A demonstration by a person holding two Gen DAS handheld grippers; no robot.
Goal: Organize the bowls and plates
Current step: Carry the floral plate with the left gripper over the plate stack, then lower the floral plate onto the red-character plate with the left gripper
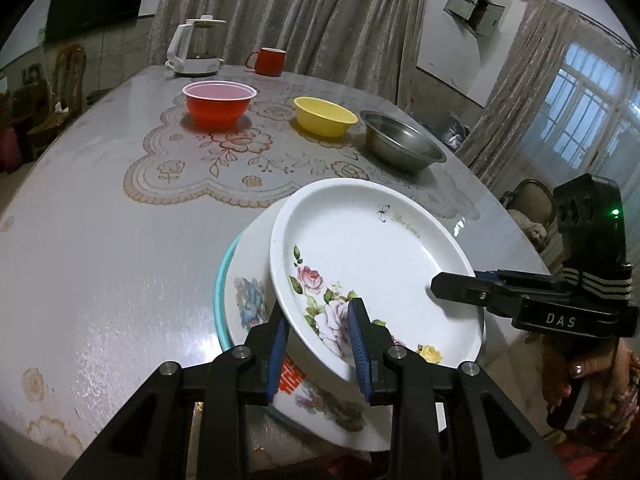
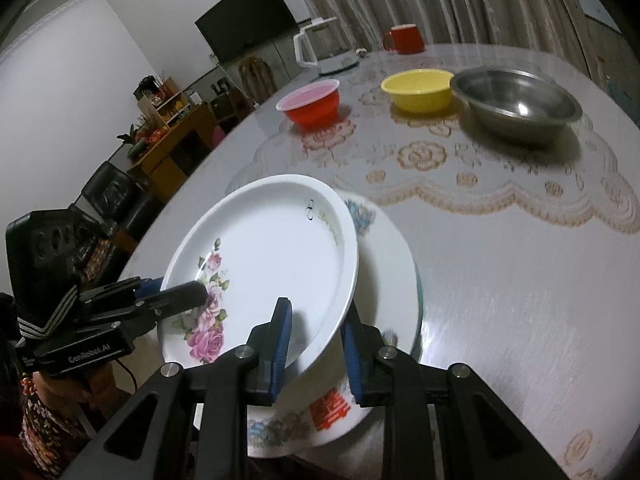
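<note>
1. A person is carrying the rose plate [image 1: 372,264] with both tools at once, and it is hanging tilted just above the teal-rimmed plate [image 1: 244,280], which is lying flat at the near edge of the table [image 1: 100,240].
2. The step in hand looks like stacking: the rose plate is being brought onto the lower plate, so the plates are being gathered first.
3. The left gripper [image 1: 318,344] is gripping the near-left rim, its jaws standing only a little apart with the blue pads pressing the plate's edge from inside and outside.
4. The right gripper [image 2: 316,348] is doing the same on the opposite rim, jaws narrowly parted and clamping the thin wall.
5. The next move, as I judge it, is calling for levelling the plate, centring it over the lower one, and letting go with both tools together.
6. Three bowls are waiting at the far side: the red bowl [image 1: 219,100] on the left, the yellow bowl [image 1: 325,115] in the middle, the steel bowl [image 1: 402,146] on the right, each apart from the others.
</note>
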